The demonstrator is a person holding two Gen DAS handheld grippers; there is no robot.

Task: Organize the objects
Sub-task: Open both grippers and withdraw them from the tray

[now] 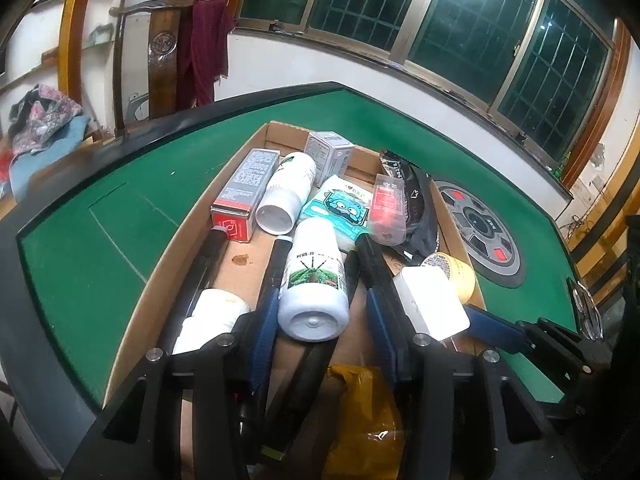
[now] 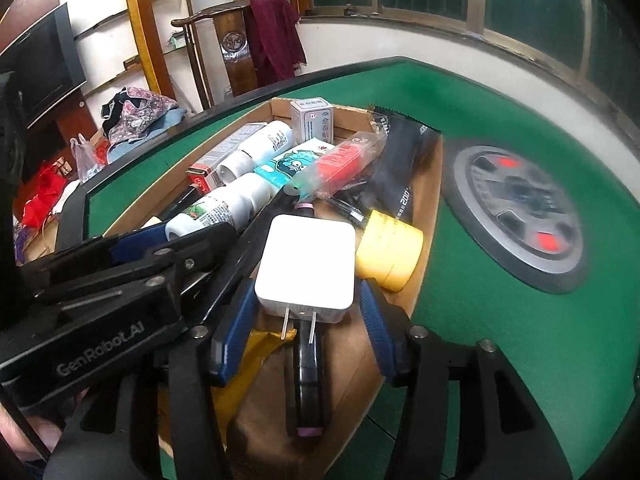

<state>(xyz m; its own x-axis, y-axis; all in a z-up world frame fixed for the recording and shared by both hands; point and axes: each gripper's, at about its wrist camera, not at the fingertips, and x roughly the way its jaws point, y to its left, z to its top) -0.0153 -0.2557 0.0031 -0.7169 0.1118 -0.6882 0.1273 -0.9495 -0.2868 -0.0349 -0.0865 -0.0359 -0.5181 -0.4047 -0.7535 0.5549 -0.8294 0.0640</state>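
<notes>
Yellow bag cut off at bottom edge — table's round centre disc blurred, markings unreadable.

Box crowded, felt around it open
Bottles, charger and tape fill the box; the green felt left of it lies bare.

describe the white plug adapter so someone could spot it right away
Start at the cardboard box on the green table. At its near end, beside the yellow tape roll, sits the white charger. It alone is a rounded square block with two metal prongs.
</notes>
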